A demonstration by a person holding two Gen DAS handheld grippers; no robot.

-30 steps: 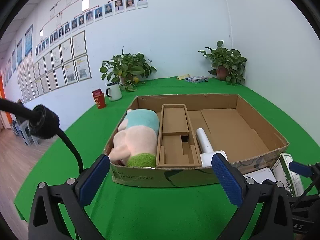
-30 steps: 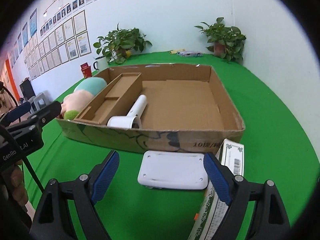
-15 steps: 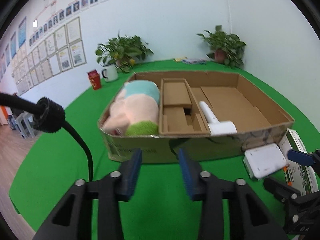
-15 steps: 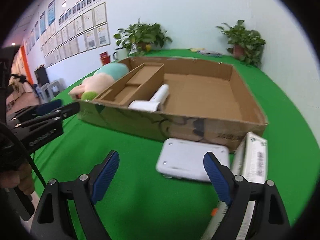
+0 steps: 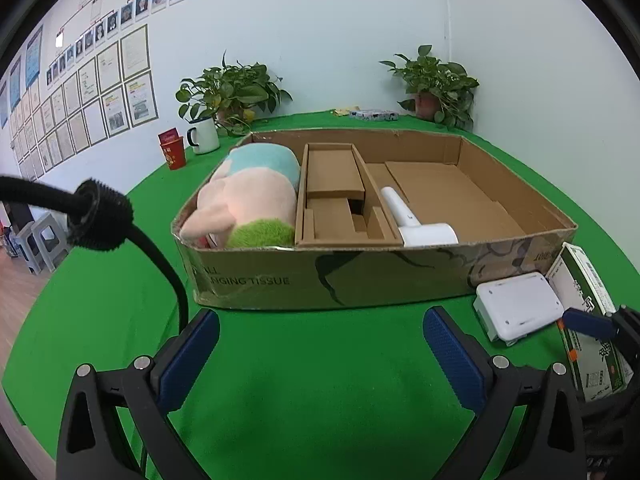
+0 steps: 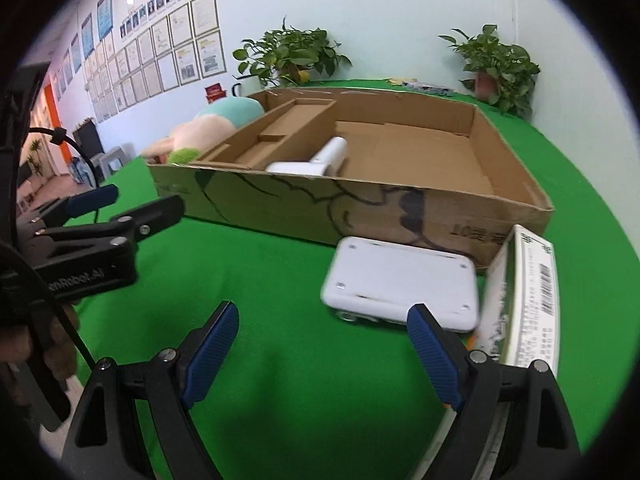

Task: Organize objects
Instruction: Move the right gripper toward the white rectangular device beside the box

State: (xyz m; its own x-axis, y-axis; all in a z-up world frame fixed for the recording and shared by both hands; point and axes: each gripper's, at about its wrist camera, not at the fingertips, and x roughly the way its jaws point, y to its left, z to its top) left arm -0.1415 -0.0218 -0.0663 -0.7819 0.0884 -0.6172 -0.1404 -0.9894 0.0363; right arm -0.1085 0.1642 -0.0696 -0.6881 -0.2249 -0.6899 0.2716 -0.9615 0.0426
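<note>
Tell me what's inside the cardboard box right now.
Inside the cardboard box: a plush toy at its left end, a cardboard insert beside it, then a white handheld device. The right part is bare cardboard. Anything under the plush or insert is hidden.

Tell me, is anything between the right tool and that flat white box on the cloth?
Nothing visible. The right tool hangs open just short of the white box, only bare green cloth between them. The green carton stands beside the box, not in the path.

"GING TISSUE" on cardboard box [image 5: 360, 280] front wall
</note>
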